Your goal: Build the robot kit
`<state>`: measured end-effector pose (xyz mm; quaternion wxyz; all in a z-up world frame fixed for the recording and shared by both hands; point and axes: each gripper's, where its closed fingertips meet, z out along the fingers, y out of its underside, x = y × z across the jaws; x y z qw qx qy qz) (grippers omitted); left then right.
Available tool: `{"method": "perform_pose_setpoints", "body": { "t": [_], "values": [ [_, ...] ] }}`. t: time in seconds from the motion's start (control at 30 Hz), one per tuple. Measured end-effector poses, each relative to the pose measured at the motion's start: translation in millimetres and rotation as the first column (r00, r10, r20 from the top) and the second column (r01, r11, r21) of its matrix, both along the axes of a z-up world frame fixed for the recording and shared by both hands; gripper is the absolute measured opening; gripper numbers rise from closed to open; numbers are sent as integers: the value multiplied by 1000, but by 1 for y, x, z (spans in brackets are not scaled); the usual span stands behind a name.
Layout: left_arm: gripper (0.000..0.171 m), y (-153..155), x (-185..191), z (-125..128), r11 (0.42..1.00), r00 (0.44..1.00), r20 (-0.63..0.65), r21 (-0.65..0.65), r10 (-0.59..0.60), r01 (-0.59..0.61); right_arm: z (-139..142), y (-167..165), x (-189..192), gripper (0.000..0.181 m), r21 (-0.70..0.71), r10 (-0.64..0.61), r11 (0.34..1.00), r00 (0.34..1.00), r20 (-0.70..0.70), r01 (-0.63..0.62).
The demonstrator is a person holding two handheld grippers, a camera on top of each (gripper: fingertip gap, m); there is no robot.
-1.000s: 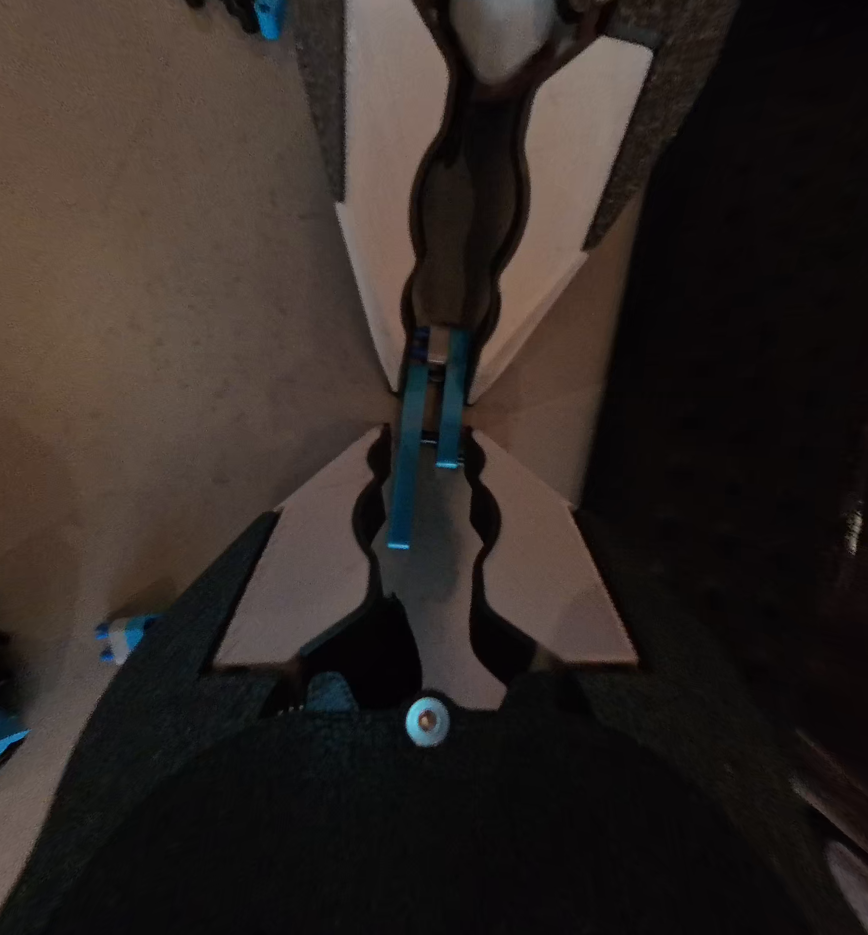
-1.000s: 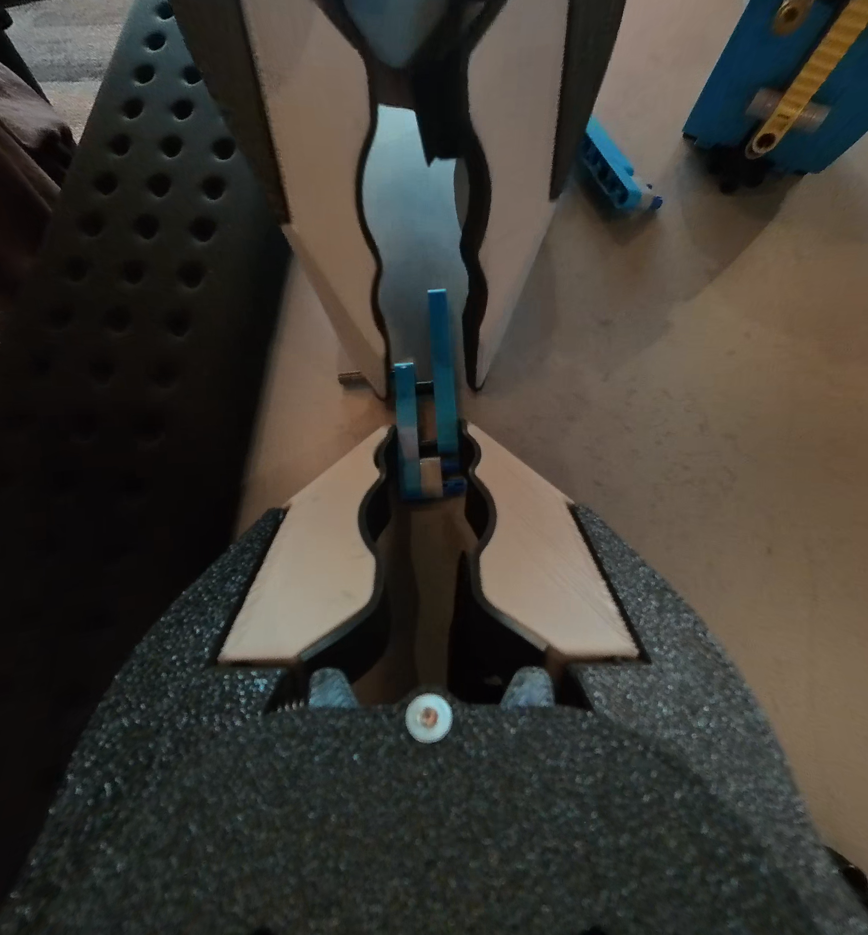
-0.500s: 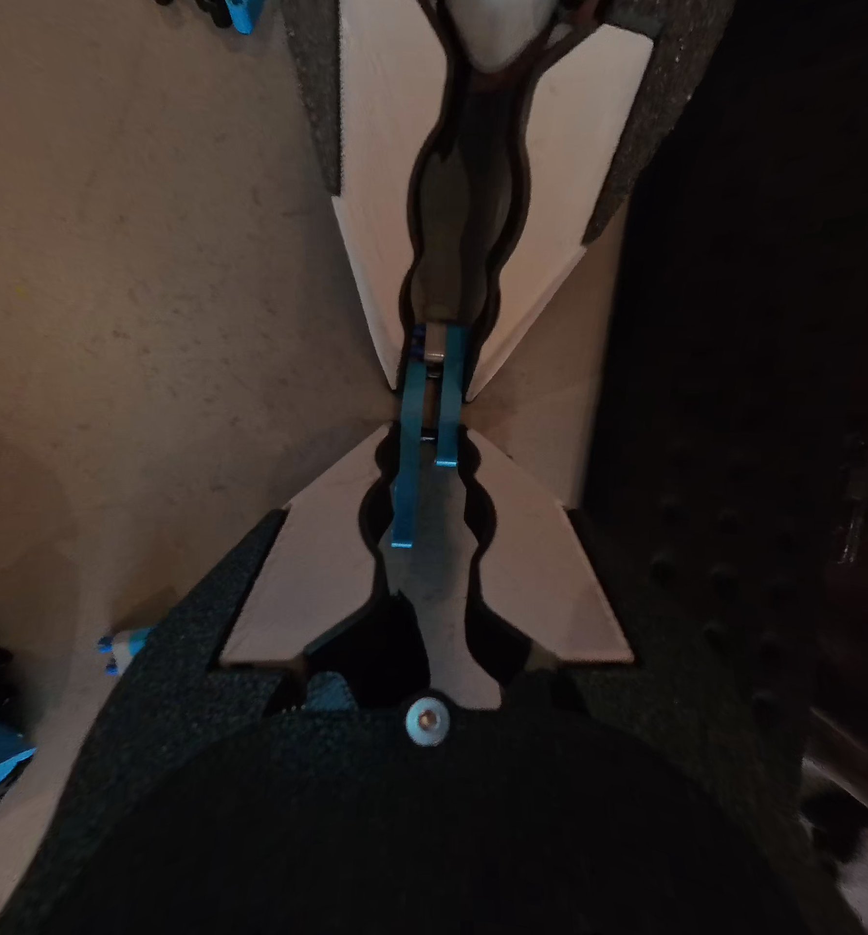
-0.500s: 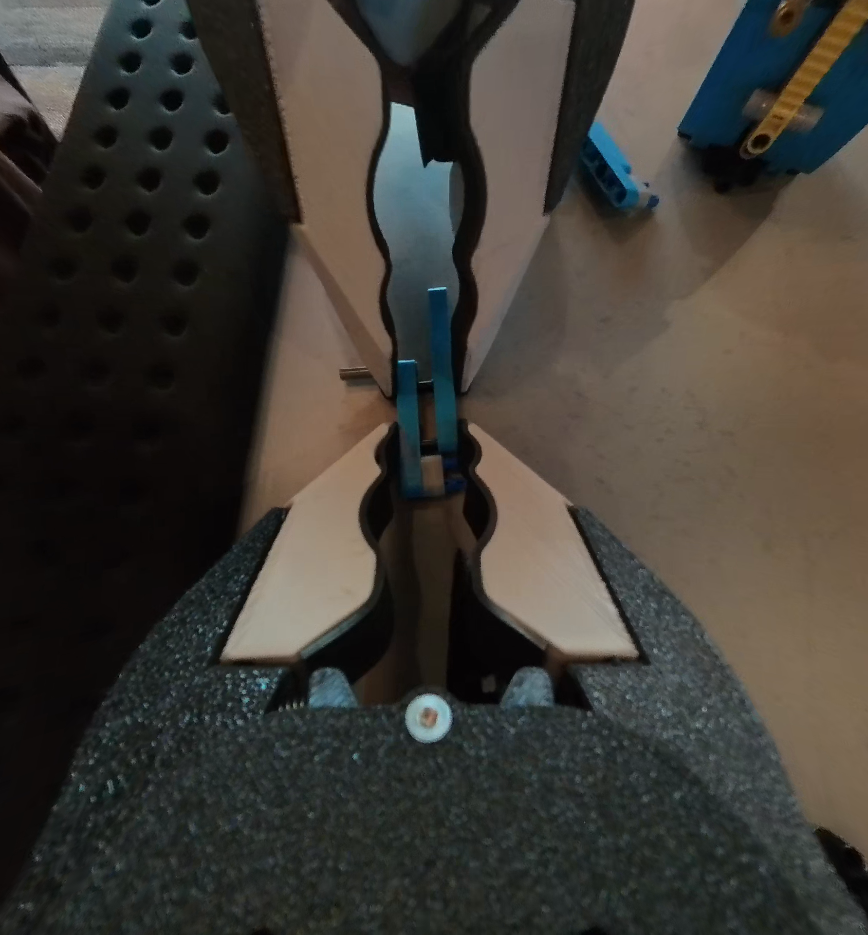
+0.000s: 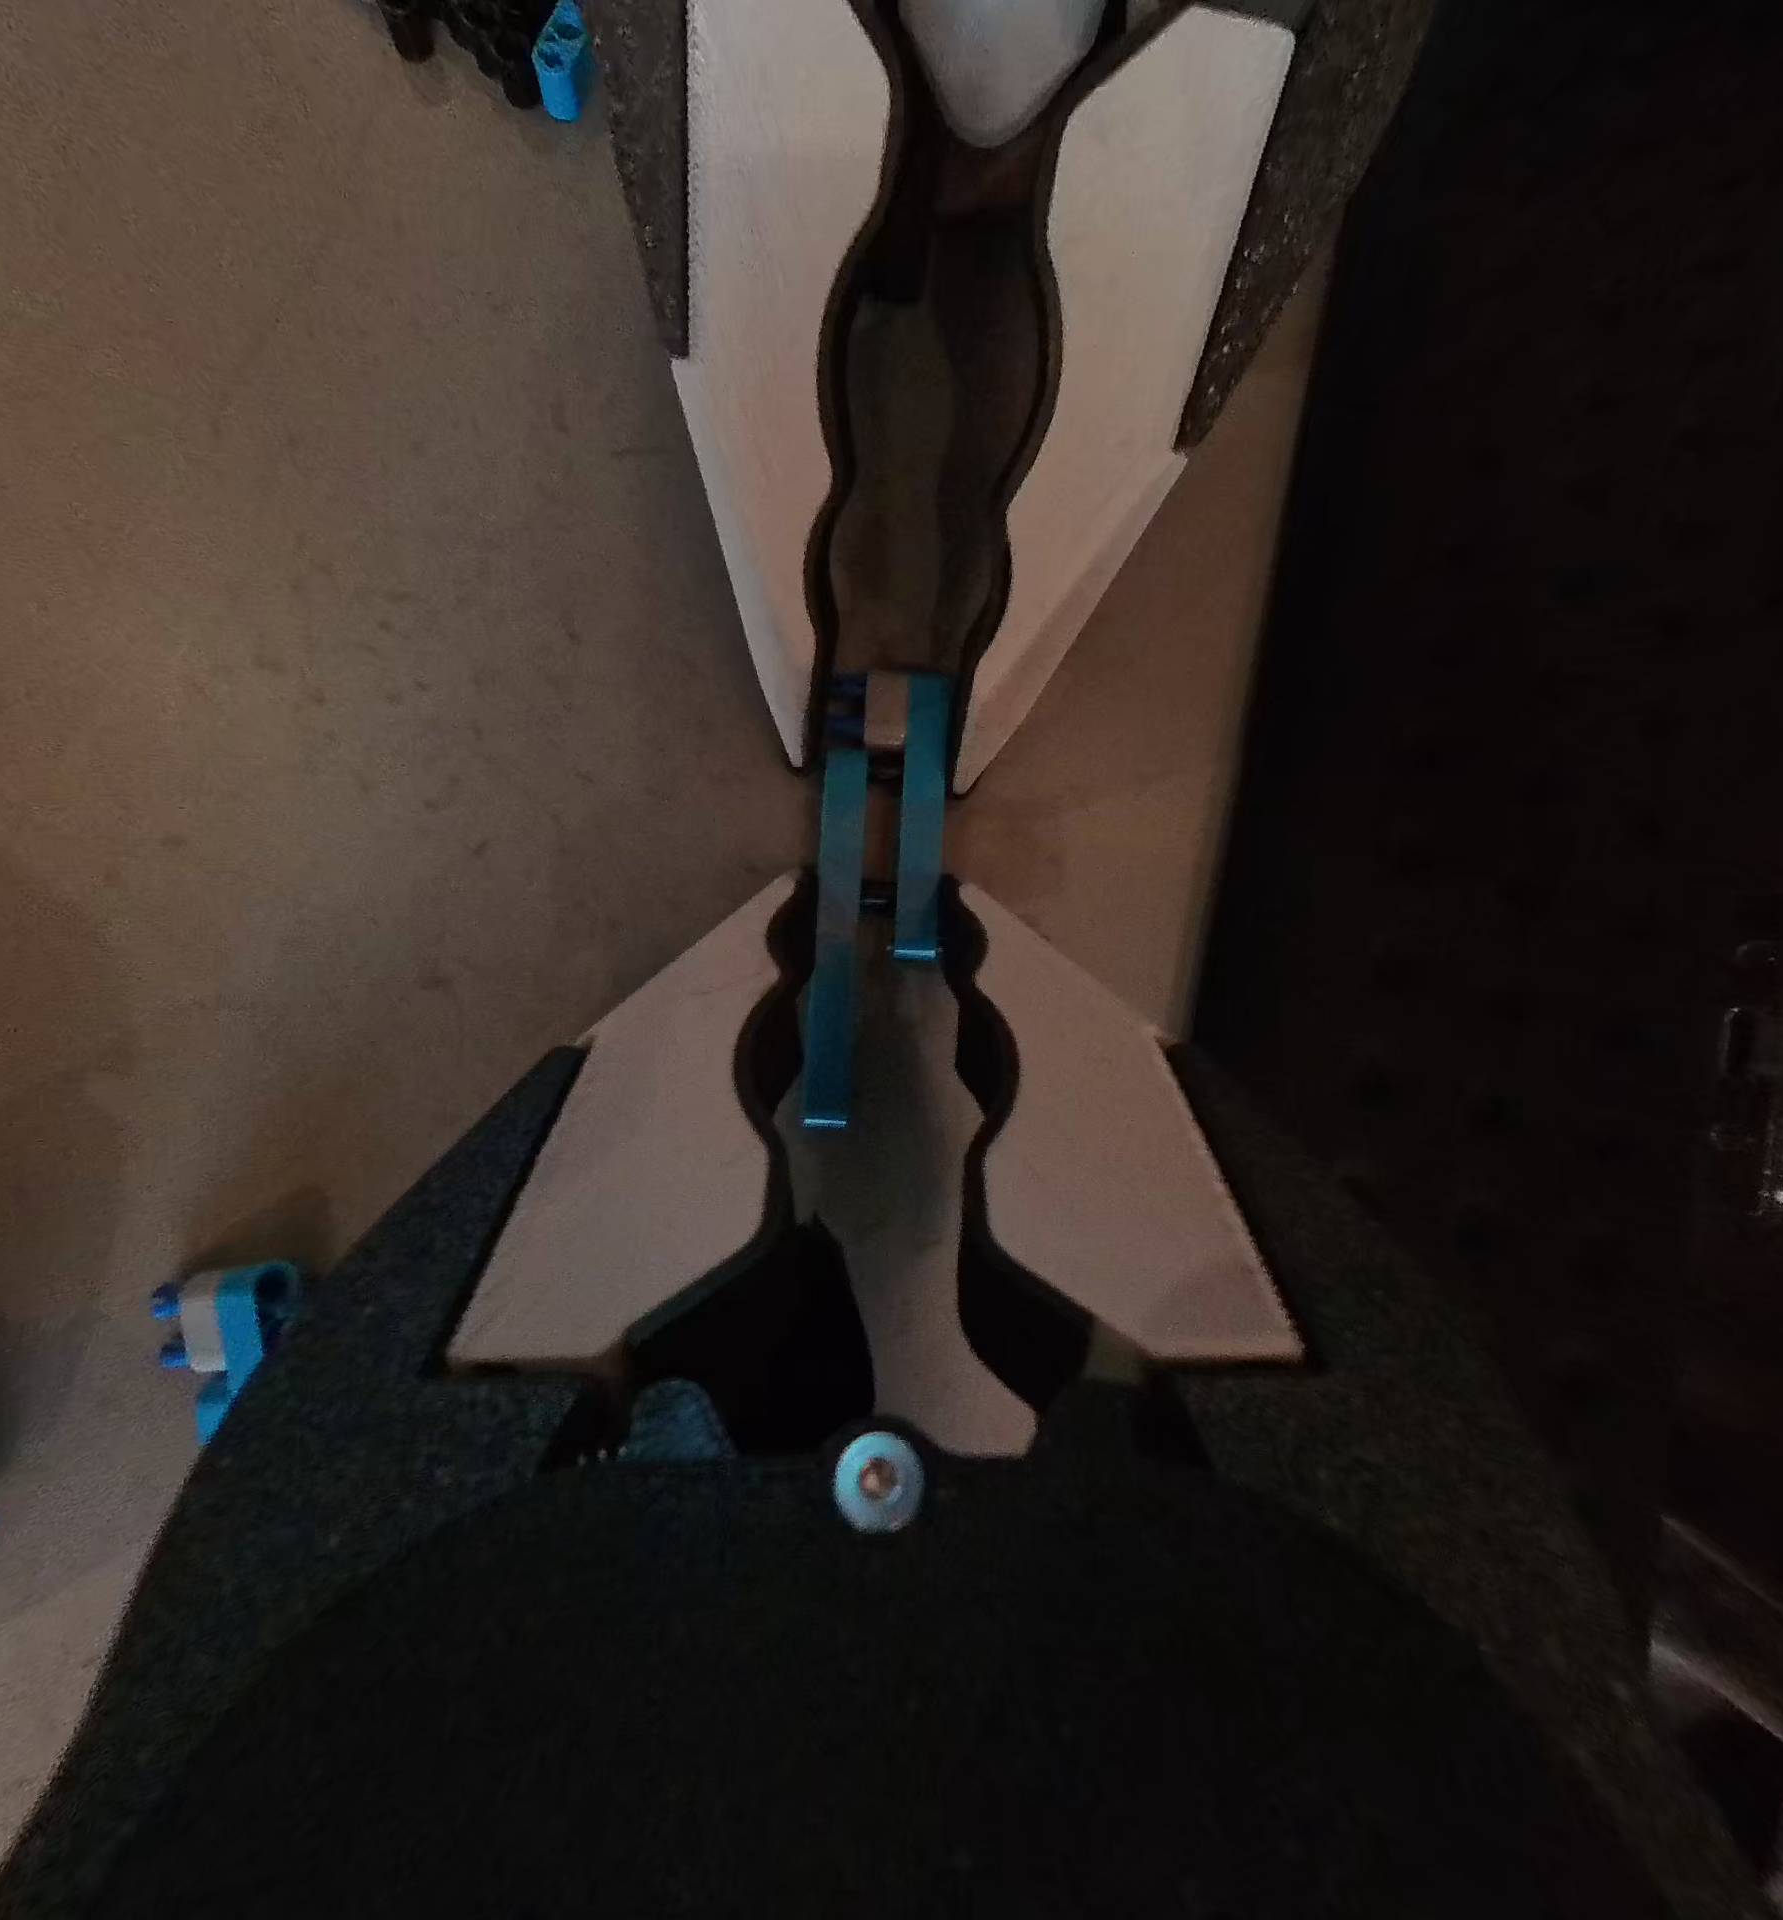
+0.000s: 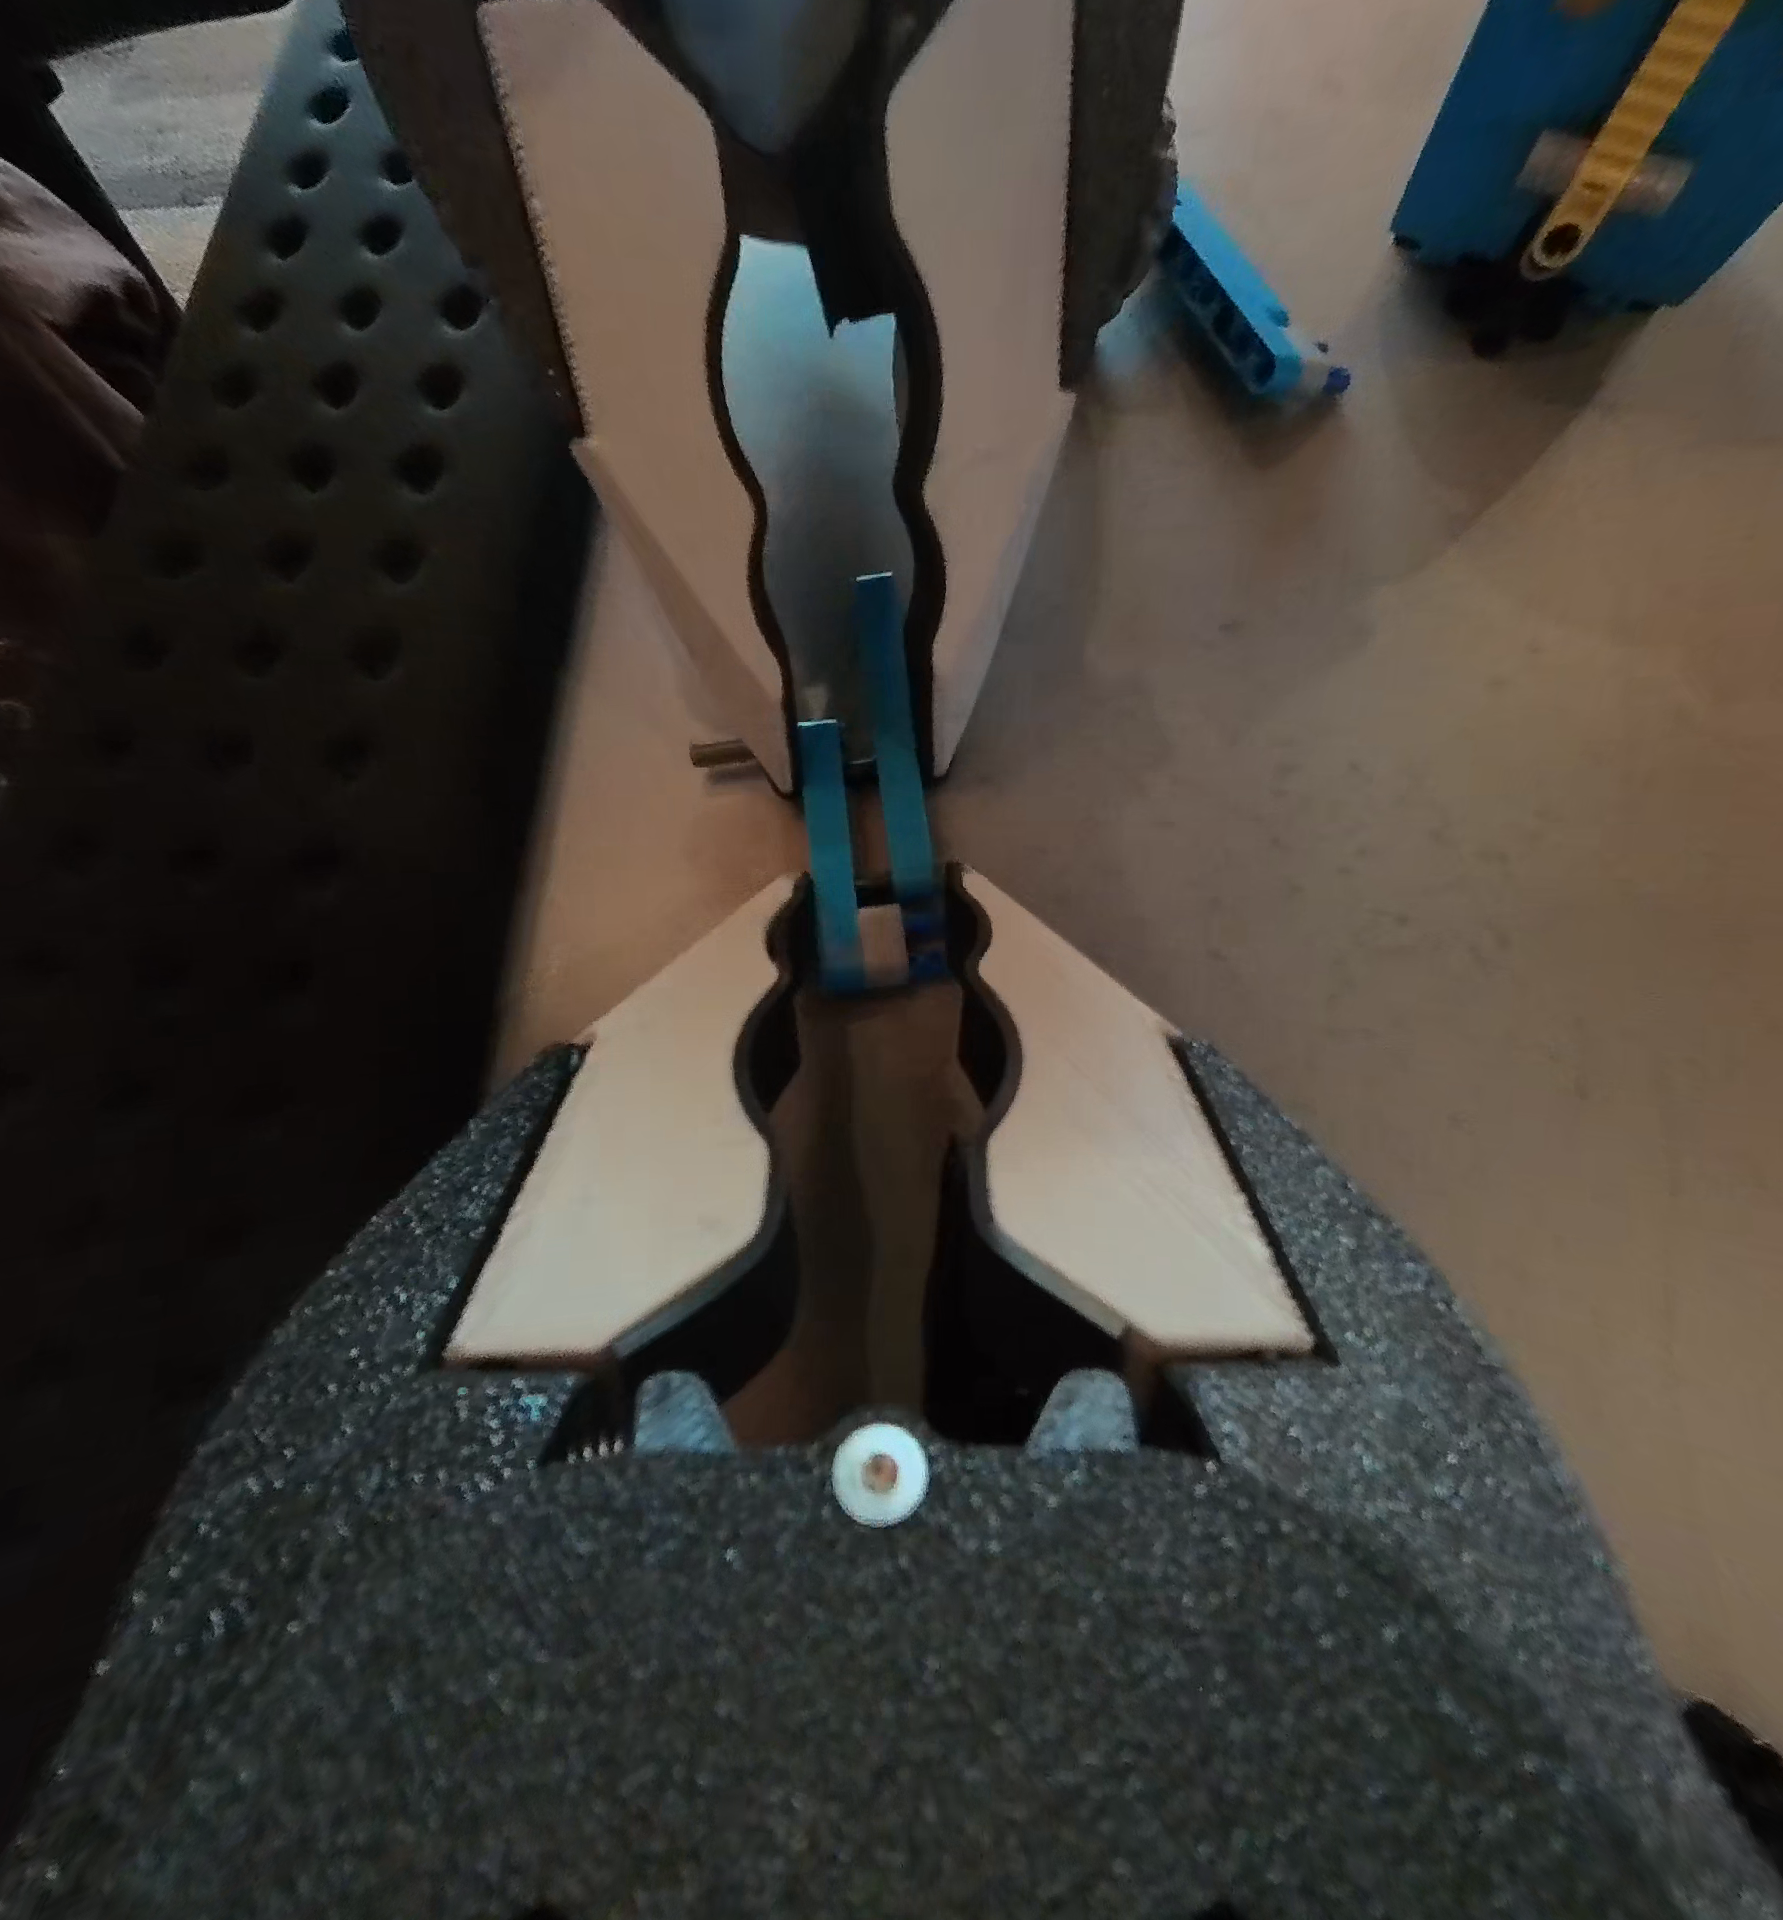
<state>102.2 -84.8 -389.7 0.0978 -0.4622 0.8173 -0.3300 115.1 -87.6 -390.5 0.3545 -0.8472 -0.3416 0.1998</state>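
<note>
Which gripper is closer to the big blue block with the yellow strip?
Right. The right gripper has the big blue block ahead to its right, across bare table. The left gripper faces it tip to tip, similarly far; its view misses the block.

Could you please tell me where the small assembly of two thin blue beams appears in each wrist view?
Left wrist view: the two-beam blue assembly sits at centre, spanning both grippers' fingertips.
Right wrist view: it is centre again, reaching up from the near gripper's tips.
Shared landmark: the beige tabletop.
</note>
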Motion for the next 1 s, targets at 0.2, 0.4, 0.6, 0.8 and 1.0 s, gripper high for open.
{"method": "perform_pose_setpoints", "body": {
  "t": [0.2,0.4,0.6,0.8,1.0],
  "values": [
    [35,2,-4,3,1000,1000,-30,-23,9,-9,0,-2,-1,29,16,16,1000,1000,27,-16],
    [30,5,-4,12,998,1000,-15,-53,17,-17,9,-1,2,29,27,9,1000,999,-36,-8],
    [29,3,-3,5,999,999,-33,-47,-5,4,7,1,1,27,32,21,999,1000,-22,-21],
    [23,3,-1,1,998,999,-33,-68,16,-18,6,1,0,21,28,24,999,999,-44,-23],
    [23,3,-1,1,996,999,-36,-90,21,-24,6,1,0,22,-3,25,1000,997,-73,-25]
  ]
}}
